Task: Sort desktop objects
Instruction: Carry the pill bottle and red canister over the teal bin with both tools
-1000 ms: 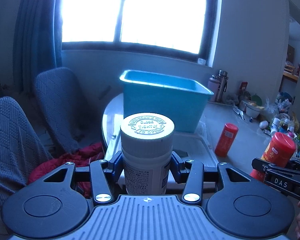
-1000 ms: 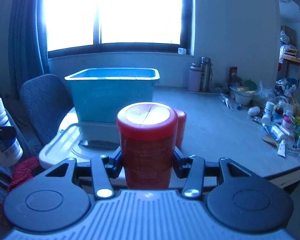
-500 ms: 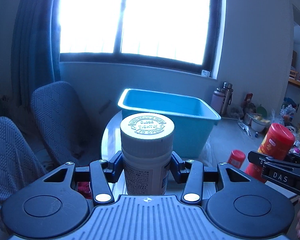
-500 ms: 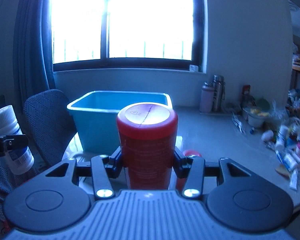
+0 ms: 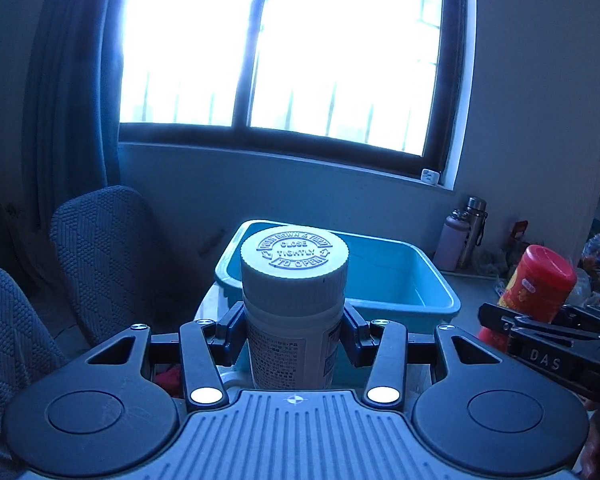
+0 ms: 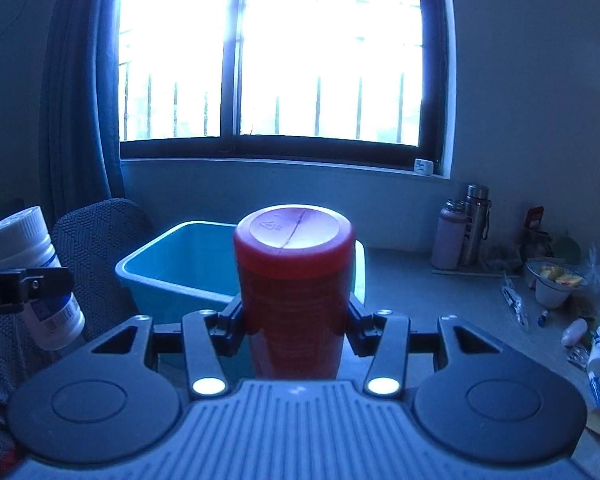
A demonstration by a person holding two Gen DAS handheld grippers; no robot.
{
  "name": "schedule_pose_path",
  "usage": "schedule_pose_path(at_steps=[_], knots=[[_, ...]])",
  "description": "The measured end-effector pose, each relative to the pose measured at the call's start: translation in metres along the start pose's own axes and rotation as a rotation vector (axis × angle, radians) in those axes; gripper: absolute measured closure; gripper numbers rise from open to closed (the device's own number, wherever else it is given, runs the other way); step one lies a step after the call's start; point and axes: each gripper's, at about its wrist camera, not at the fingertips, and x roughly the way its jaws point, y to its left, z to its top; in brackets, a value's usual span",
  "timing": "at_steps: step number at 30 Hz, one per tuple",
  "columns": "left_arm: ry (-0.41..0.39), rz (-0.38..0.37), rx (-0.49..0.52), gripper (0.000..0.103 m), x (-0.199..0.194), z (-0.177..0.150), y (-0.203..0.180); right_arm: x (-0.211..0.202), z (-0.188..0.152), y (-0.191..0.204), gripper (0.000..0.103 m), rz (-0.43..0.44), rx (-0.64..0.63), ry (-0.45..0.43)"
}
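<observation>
Your left gripper (image 5: 294, 338) clamps a white bottle (image 5: 294, 304) upright; your right gripper (image 6: 296, 332) clamps a red can (image 6: 295, 292). Both hang raised before the blue bin (image 5: 400, 280), probably for dropping in.

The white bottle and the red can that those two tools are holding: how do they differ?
The white bottle, in the left tool, has a ridged cap with raised lettering and a pale printed label; the red can, in the right tool, is red all over with a smooth flat top. The bottle's cap overhangs a narrower body, while the can is one straight cylinder. Both are clamped upright at the sides, in front of the blue bin.
</observation>
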Motion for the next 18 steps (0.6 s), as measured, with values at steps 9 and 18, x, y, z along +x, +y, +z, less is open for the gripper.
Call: schedule_pose_path(at_steps=[9, 18], knots=[[0.006, -0.035, 0.037, 0.055, 0.074, 0.034, -0.011, 0.059, 0.024, -0.005, 0.054, -0.009, 0.023, -0.012], [0.026, -0.082, 0.07, 0.055, 0.157, 0.061, -0.004, 0.13, 0.04, 0.003, 0.054, -0.042, 0.034, 0.021]])
